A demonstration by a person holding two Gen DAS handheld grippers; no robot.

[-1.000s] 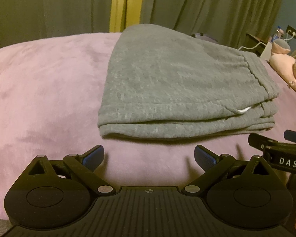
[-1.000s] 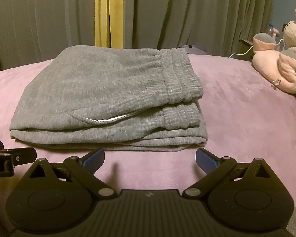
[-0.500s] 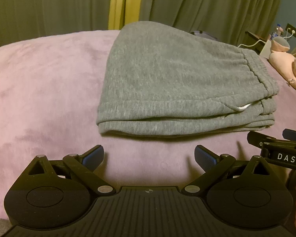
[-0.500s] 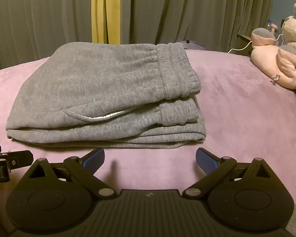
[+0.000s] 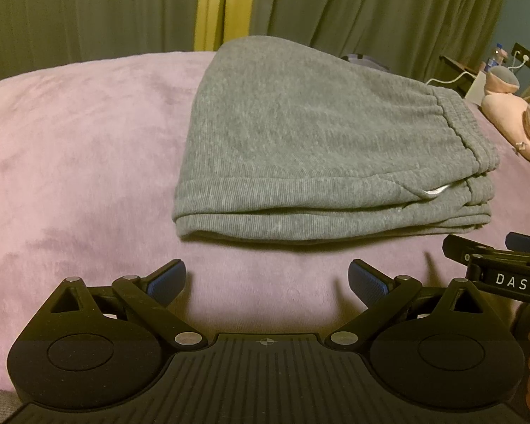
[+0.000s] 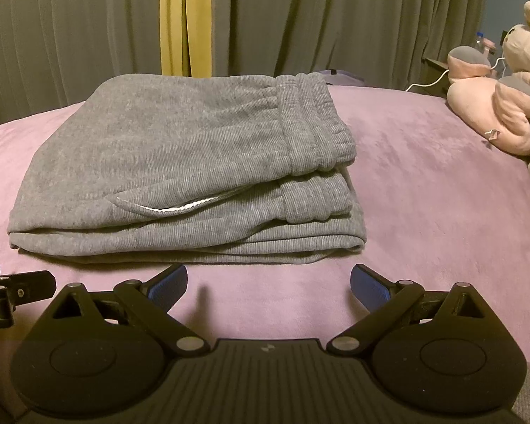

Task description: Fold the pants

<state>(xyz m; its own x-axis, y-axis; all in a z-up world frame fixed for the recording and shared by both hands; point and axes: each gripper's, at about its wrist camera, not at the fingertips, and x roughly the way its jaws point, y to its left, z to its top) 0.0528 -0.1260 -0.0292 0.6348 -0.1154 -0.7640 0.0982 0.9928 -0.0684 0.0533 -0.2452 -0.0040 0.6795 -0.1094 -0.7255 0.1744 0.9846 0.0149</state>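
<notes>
The gray pants [image 6: 180, 162] lie as a compact stack of layers on the pink bed cover [image 6: 424, 194], waistband [image 6: 314, 123] on top at the stack's right end, a white pocket edge showing along its near side. Over the last second little has changed: the pants have not moved at all, and both tools have only drifted a touch nearer the stack's near edge (the stack sits slightly larger in both wrist views than before). The left tool [image 5: 266, 279] hangs just short of the stack's near left corner, its blue pads spread wide with nothing between them. The right tool [image 6: 268, 282] hovers just short of the near right part of the stack, pads likewise wide apart and empty. Neither touches the cloth.

That stillness suggests the folding is done, or nearly so; at most a final tidy of the slightly uneven lower layers remains. A pink plush toy [image 6: 501, 113] lies well to the right of the pants.
</notes>
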